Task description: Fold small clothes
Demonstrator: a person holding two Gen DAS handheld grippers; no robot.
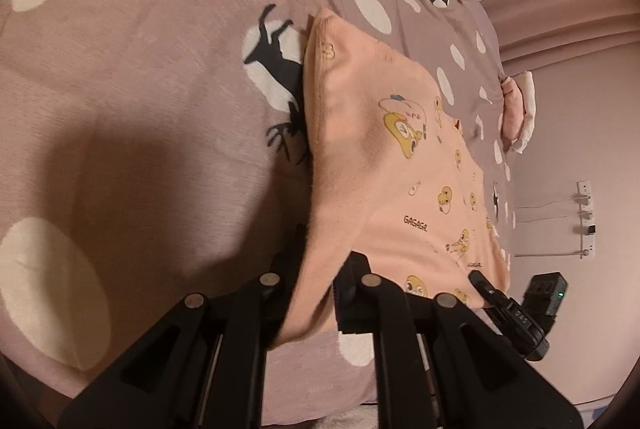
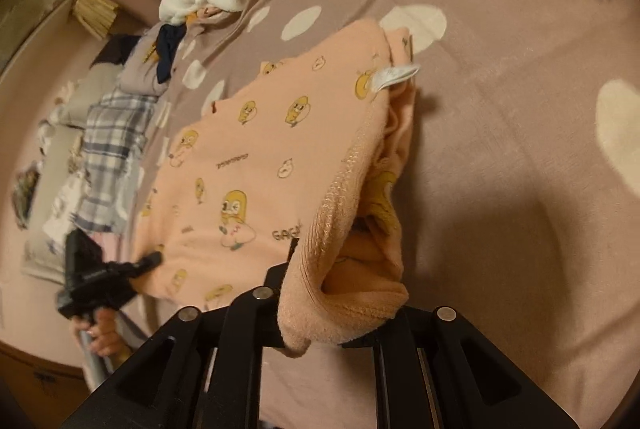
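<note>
With both near corners pinched, peach pyjama top (image 1: 372,157) hangs taut over bed (image 1: 140,89) for folding | left gripper (image 1: 316,293) jaws clamped on hem | right gripper (image 2: 320,313) jaws clamped on hem

Dim, warm pinkish light casts broad soft shadows on the bedspread (image 1: 120,157), with strong fisheye bending and blurred, dark-vignetted edges.
</note>
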